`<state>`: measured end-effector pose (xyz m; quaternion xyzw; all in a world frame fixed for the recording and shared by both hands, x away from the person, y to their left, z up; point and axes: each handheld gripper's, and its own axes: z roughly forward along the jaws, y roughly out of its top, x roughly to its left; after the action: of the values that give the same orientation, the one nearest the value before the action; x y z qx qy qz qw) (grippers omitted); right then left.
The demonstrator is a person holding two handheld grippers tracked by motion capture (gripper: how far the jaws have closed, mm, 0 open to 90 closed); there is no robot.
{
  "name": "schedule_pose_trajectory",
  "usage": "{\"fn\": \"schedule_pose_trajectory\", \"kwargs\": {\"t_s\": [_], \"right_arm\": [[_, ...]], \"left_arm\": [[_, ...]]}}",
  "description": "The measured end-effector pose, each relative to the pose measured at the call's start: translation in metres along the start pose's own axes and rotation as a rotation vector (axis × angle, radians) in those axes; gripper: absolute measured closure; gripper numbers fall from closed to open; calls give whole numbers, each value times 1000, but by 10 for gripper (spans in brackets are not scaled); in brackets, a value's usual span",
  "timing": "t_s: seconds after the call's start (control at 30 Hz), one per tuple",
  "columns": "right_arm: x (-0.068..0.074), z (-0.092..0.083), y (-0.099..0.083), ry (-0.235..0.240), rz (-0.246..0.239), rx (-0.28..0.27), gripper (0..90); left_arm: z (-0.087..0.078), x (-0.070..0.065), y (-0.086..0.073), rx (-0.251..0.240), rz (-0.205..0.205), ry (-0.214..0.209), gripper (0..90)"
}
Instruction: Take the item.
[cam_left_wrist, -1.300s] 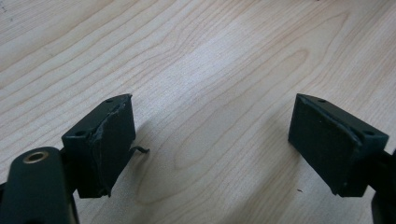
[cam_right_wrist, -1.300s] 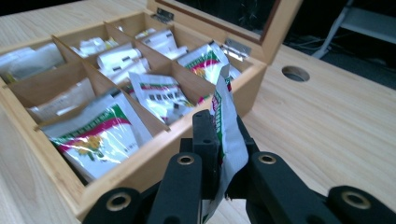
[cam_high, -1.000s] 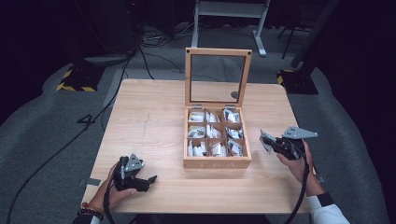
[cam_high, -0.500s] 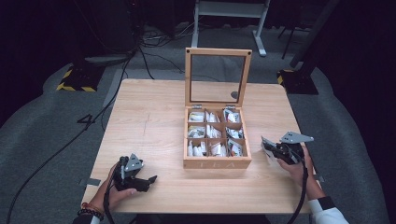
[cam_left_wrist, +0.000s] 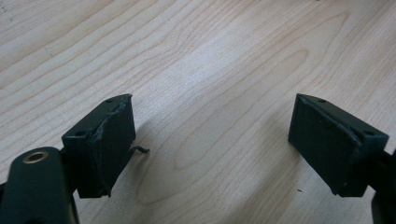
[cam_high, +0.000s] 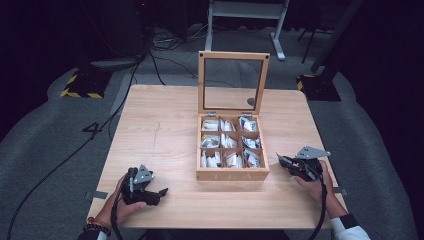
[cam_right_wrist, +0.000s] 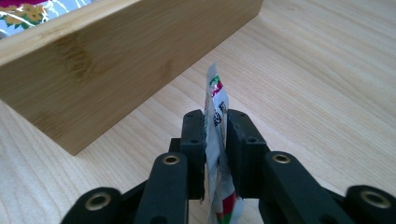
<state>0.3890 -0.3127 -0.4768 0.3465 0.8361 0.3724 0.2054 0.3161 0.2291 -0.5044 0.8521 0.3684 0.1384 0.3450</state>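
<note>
Pinching a tea sachet (cam_right_wrist: 215, 140) upright, my right gripper (cam_right_wrist: 215, 122) has its jaws just easing apart, though the packet stands edge-on between the pads with the left one against it and a sliver of gap at the right one. Just ahead and left of those jaws runs the side wall of the wooden tea box (cam_right_wrist: 116, 65), lid raised, its compartments full of sachets. My left gripper (cam_left_wrist: 212, 135) holds its jaws wide apart with nothing between them, bare table (cam_left_wrist: 219, 56) beneath, well off from the box's other side.
</note>
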Motion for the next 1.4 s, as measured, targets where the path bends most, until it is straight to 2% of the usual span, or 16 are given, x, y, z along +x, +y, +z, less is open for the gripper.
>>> {"fn": "schedule_pose_trajectory", "kwargs": {"t_s": [0.2, 0.4, 0.53, 0.7, 0.9, 1.07, 1.13, 1.17, 1.23, 1.3, 1.33, 1.4], "right_arm": [[4, 4, -3, 48, 21, 13, 642], [11, 9, -4, 82, 6, 47, 461], [15, 12, -4, 82, -17, 71, 362], [16, 14, -4, 86, -17, 87, 249], [18, 14, -4, 86, -21, 90, 228], [16, 11, -3, 87, -5, 67, 235], [13, 10, -3, 83, 2, 68, 247], [12, 9, -2, 81, 9, 62, 252], [8, 7, -2, 68, 19, 48, 271], [3, 4, 0, 51, 39, 29, 286], [-1, 2, 2, 48, 51, 17, 292], [-6, 0, 4, 36, 64, 4, 305]], "left_arm": [[0, 0, 0, 0, 0, 0, 153], [0, 0, 0, 0, 0, 0, 153], [0, 0, 0, 0, 0, 0, 153], [0, 0, 0, -1, -4, 0, 153], [0, -1, 0, 0, -6, 3, 153], [0, -2, 0, 0, -8, 13, 154], [-2, -4, 4, 35, 4, 39, 156], [-3, -5, 5, 45, 3, 38, 161], [-3, -5, 7, 48, 27, 42, 185], [-3, -5, 7, 44, 23, 34, 179], [-5, -1, 9, 21, 7, 3, 175], [-6, 5, 13, -14, -14, -3, 181]]}}
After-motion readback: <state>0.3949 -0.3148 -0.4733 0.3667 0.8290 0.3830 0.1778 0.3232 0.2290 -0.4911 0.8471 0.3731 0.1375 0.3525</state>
